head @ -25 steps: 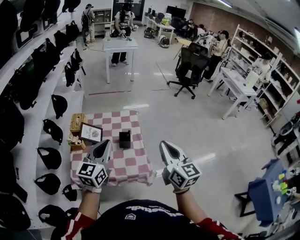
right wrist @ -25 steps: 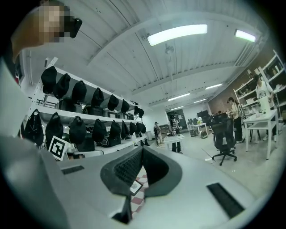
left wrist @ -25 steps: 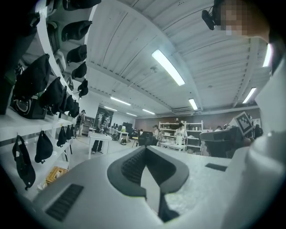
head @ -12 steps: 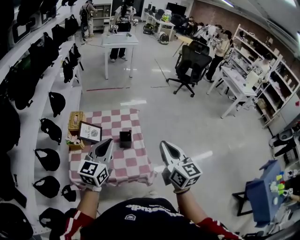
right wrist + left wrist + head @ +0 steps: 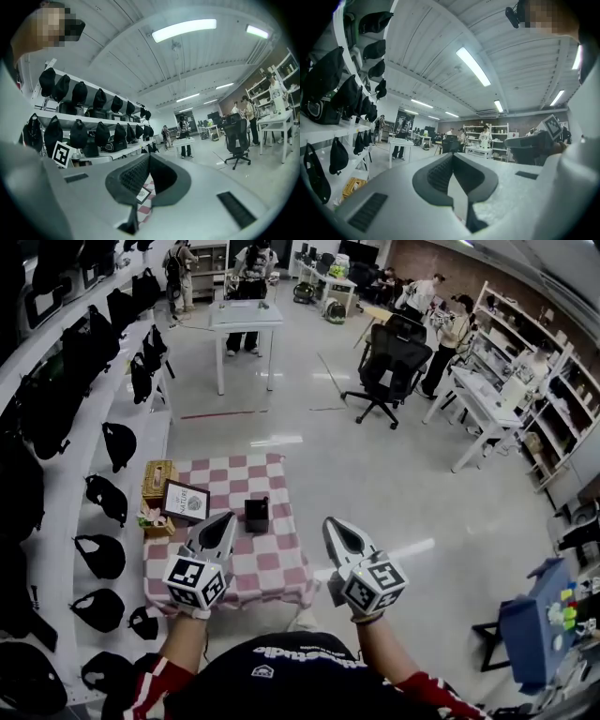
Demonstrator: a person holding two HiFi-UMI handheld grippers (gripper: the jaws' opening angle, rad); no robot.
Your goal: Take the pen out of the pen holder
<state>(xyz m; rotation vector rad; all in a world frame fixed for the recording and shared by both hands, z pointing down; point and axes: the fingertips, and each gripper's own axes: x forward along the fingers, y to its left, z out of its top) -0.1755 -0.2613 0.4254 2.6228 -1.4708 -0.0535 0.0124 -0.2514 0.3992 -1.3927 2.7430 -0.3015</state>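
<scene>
Left tongs (image 5: 229,518) shut tip to tip, empty, held level over the near half of the checked tabletop (image 5: 234,479), tips close to the pen holder (image 5: 255,516) but apart from it. Right tongs (image 5: 329,522) likewise closed on nothing, out past the right edge, above the floor (image 5: 394,484). Pen holder black, upright, about mid-tabletop, a little toward the right edge. Pen (image 5: 265,502) hard to make out from above: possibly the thin dark stem at the holder's far right corner, long axis upright, tip pointing up. Picture frame (image 5: 185,502) and woven box (image 5: 157,479) along the left edge.
</scene>
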